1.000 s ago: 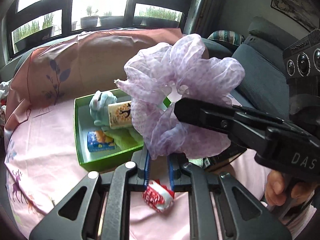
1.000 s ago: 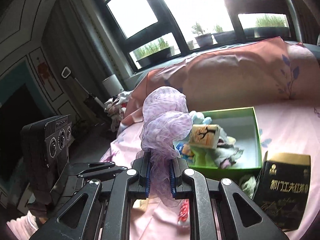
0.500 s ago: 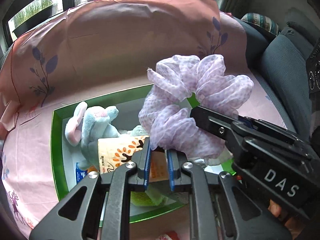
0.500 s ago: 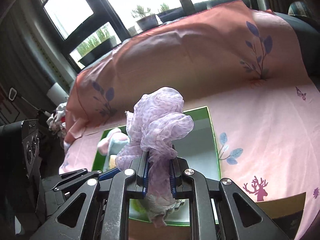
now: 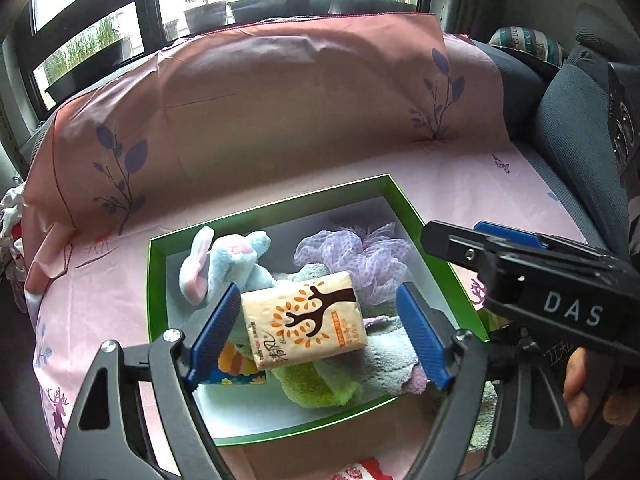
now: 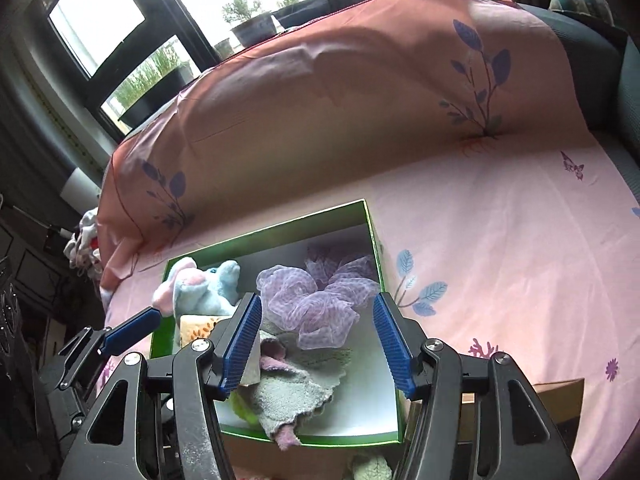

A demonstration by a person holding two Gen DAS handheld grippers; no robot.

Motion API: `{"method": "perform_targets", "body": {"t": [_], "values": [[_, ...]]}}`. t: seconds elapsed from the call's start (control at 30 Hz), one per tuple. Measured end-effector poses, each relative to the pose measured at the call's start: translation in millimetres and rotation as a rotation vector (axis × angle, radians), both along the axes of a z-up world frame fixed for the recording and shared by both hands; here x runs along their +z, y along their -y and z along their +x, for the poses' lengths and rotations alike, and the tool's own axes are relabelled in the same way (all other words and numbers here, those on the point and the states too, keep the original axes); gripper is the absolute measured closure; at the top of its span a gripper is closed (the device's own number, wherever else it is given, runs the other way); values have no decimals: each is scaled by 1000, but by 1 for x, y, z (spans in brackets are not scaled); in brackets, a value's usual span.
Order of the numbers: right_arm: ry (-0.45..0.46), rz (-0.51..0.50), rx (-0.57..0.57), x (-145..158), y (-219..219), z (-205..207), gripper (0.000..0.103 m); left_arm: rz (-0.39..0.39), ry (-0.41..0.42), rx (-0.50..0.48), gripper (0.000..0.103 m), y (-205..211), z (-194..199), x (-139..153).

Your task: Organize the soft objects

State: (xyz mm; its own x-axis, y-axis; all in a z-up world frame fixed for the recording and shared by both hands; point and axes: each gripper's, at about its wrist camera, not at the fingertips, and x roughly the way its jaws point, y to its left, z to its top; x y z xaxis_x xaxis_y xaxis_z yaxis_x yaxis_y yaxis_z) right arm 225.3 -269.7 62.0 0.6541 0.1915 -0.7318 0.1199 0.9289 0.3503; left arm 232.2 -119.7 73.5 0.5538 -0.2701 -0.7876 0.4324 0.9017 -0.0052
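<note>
A lilac mesh scrunchie (image 6: 316,304) lies loose in the far right part of the green box (image 6: 280,228), touching neither gripper. In the left wrist view the scrunchie (image 5: 360,252) rests behind a tissue pack (image 5: 304,320), next to a blue plush bunny (image 5: 224,264) and grey and green towels (image 5: 384,356). My left gripper (image 5: 316,296) hovers over the box (image 5: 276,204); its jaws are opening with nothing gripped. My right gripper (image 6: 317,300) hangs above the scrunchie, its jaws also opening and empty. It shows from the side as the right gripper (image 5: 452,230) over the box's right wall.
The box stands on a pink printed sheet (image 6: 500,240) that also drapes the sofa back. A dark carton (image 6: 560,396) sits at the box's right front corner, a red-and-white packet (image 5: 360,472) in front. Grey cushions (image 5: 568,112) are at right. A person's hand (image 5: 588,392) holds the right gripper.
Both grippers were shut on the scrunchie; now both jaws stand apart and the scrunchie has dropped into the box. Both grippers moved forward and down over the box.
</note>
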Motion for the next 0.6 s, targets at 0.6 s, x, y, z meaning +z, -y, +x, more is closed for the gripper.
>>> {"method": "perform_targets", "body": {"t": [0.6], "values": [[132, -212, 104, 20, -41, -170, 15, -66, -46, 104, 1, -79, -122, 1]]}}
